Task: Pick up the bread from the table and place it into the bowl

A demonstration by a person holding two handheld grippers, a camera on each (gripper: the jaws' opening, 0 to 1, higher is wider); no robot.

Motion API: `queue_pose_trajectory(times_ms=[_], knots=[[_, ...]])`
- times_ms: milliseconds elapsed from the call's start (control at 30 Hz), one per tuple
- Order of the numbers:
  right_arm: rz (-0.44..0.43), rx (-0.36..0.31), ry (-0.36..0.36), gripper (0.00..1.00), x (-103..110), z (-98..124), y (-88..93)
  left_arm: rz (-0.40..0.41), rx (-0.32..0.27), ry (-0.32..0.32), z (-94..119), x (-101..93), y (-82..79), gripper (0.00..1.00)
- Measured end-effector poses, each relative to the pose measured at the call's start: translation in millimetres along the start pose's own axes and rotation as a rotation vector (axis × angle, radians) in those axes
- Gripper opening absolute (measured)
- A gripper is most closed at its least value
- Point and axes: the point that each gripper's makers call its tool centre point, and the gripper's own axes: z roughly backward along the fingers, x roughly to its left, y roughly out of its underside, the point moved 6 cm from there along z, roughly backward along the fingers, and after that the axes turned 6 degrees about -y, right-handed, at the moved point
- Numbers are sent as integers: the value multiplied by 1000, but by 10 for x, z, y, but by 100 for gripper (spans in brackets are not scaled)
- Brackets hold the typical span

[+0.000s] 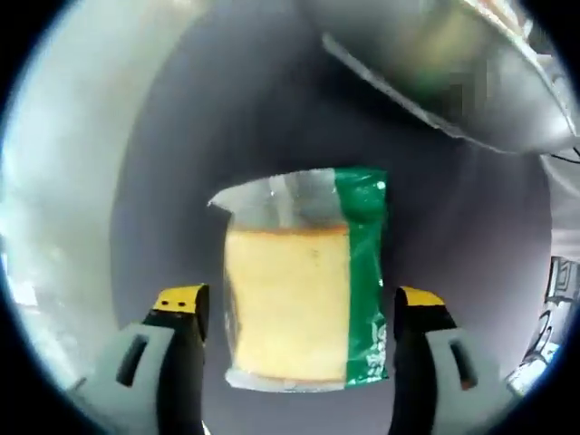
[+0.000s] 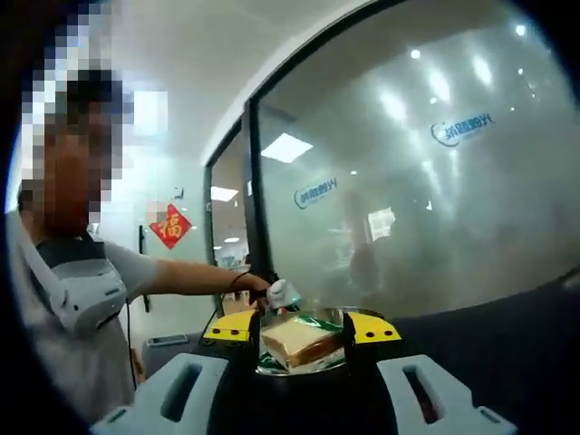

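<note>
Yellow-tipped left gripper (image 1: pixel 299 313) open, jaws wide either side of bread (image 1: pixel 304 285), not touching; bread flat on table (image 1: pixel 181 181), bowl (image 1: pixel 471 82) beyond. Right gripper (image 2: pixel 302 331) raised, clamped on second bread (image 2: pixel 299 343). Best centred over the slice, lowered, closed gently on the wrapper, lifted straight toward the bowl.

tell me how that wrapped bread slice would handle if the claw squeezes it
The bread looks soft and light, so it would likely compress. Its clear and green wrapper looks glossy, probably slippery, with loose film that may crinkle. The right claw appears shut on a similar packet.
</note>
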Motion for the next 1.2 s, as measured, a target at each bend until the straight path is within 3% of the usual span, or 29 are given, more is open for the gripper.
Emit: queue_pose_trajectory(times_ms=[67,367,700,867,933,1000,1033,1100,1200], knots=[[3,3,-11,34,22,19,24,18,-2,13,-51,68,40,74],[-1,41,-3,34,15,2,192,16,6,71,-28,-62,-2,50],[-9,31,-16,34,91,62,194,17,-1,16,161,-113,24,45],[-8,20,-26,34,160,142,162,6,1,-68,593,-231,83,44],[-8,10,-25,34,171,188,150,-20,-52,-112,856,-284,32,44],[-7,2,-23,34,172,232,150,16,-129,-109,1082,-150,-103,44],[-13,-4,-26,34,175,249,148,35,-153,-115,1235,-185,-131,44],[-19,-18,-31,34,203,281,143,23,-163,-158,1470,-175,-185,44],[-11,-24,-42,34,264,316,147,8,-271,-168,1916,-277,-538,44]])
